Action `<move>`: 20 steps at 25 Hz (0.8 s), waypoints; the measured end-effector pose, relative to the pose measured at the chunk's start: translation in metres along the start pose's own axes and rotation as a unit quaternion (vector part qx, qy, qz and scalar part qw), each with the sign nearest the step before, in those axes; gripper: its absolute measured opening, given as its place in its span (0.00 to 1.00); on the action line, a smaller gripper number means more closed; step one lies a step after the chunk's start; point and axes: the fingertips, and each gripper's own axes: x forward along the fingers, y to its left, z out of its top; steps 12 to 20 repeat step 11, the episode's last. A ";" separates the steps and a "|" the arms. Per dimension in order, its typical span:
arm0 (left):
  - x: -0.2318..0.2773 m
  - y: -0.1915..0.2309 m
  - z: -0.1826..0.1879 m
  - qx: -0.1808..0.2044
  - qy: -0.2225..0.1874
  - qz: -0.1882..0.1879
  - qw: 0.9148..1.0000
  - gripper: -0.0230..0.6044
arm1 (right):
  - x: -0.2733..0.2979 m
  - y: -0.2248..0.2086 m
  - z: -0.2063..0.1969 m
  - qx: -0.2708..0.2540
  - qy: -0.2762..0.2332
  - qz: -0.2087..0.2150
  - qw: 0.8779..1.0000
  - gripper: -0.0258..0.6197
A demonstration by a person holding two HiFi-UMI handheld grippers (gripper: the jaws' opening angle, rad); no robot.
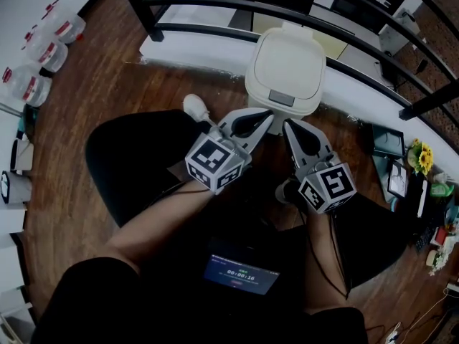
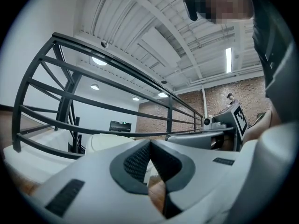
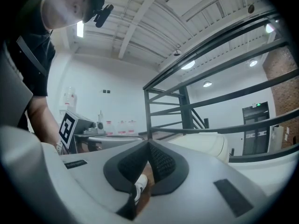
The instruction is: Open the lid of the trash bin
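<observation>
**Bin lid down, both grippers empty**

We see the trash bin point(image 1: 285, 74) on the floor just beyond both grippers, its lid flat. A black railing point(image 1: 215, 9) runs behind it, with bottles point(image 1: 43, 49) at far left. Left gripper point(image 1: 268, 116) and right gripper point(image 1: 288, 125) have jaws pressed together, holding nothing, with tips near the bin's front.

The cream plastic lidded trash bin point(image 1: 285, 70) is being kept on the brown wooden floor point(image 1: 107, 106), directly before the black metal railing point(image 1: 141, 9). The grey left gripper point(image 1: 264, 119) and grey right gripper point(image 1: 290, 126) are being held side by side just before the bin, while clear plastic bottles point(image 1: 43, 49) are being kept well apart at the far left.
</observation>
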 end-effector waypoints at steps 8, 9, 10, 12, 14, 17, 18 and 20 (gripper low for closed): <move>-0.003 -0.003 0.000 0.003 -0.003 0.001 1.000 0.10 | -0.001 0.004 0.002 -0.006 -0.002 -0.004 1.000 0.07; -0.002 -0.002 0.000 0.002 -0.004 0.001 1.000 0.10 | -0.001 0.002 0.002 -0.005 -0.002 -0.006 1.000 0.07; -0.001 -0.002 0.001 0.002 -0.004 0.002 1.000 0.10 | -0.002 0.000 0.002 -0.003 -0.002 -0.008 1.000 0.07; 0.000 -0.002 0.002 0.001 -0.005 0.002 1.000 0.10 | -0.002 -0.002 0.003 0.000 -0.002 -0.009 1.000 0.07; 0.000 -0.002 0.002 0.001 -0.005 0.002 1.000 0.10 | -0.002 -0.002 0.003 0.000 -0.002 -0.009 1.000 0.07; 0.000 -0.002 0.002 0.001 -0.005 0.002 1.000 0.10 | -0.002 -0.002 0.003 0.000 -0.002 -0.009 1.000 0.07; 0.000 -0.002 0.002 0.001 -0.005 0.002 1.000 0.10 | -0.002 -0.002 0.003 0.000 -0.002 -0.009 1.000 0.07; 0.000 -0.002 0.002 0.001 -0.005 0.002 1.000 0.10 | -0.002 -0.002 0.003 0.000 -0.002 -0.009 1.000 0.07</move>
